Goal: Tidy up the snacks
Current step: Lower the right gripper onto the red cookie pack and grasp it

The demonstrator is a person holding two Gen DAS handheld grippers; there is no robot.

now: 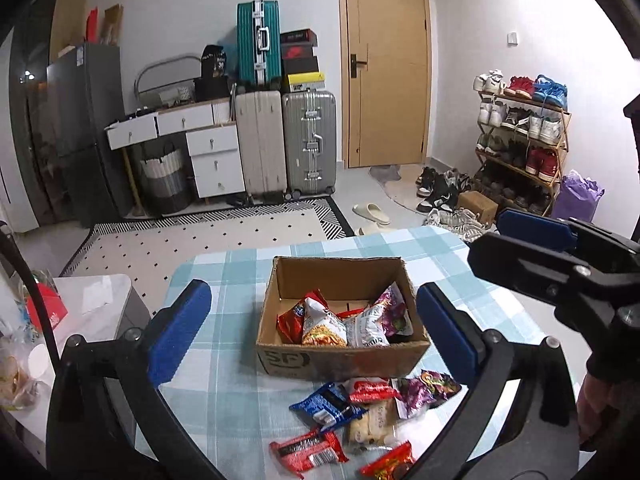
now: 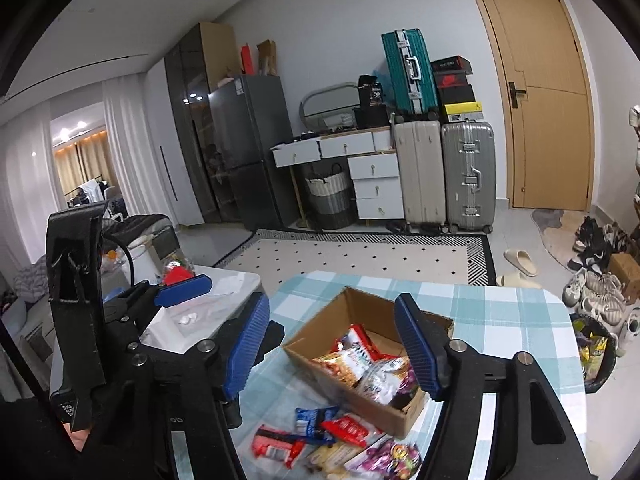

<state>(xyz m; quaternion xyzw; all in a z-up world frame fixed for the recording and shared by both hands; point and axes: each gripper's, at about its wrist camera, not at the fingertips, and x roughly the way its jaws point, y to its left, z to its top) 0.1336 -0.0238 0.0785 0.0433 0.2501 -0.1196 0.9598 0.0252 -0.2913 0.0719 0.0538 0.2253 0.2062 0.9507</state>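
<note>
Clearing the remaining packets off the checked tabletop (image 1: 224, 276) and into the cardboard box (image 1: 340, 354) looks like the step in hand, and both tools are poised above it with nothing in them. The left hand-held gripper (image 1: 316, 328) has its blue pads spread as wide as they go, framing the box from above; the right hand-held gripper (image 2: 336, 346) stands partly spread, its jaws also bare. Several snacks already lie in the box, among them a red packet (image 1: 292, 320) and a purple one (image 1: 394, 312). Still loose on the cloth, just in front of the box's near wall, are a blue packet (image 1: 328, 404), a pale biscuit pack (image 1: 372, 426), a purple candy bag (image 1: 430, 390) and a red wrapper (image 1: 308, 450), some overlapping. To do this well, I would start with an outlying packet such as the red wrapper, since its edges are free. Come down steeply, straddle the short width, and close only enough to crease the film, not crush what is inside. Thin foil will likely slide on the cloth, so pinching a puffed end seam is the safer bet. Lift clear of the box wall before letting go, and keep the other tool out of the way.
</note>
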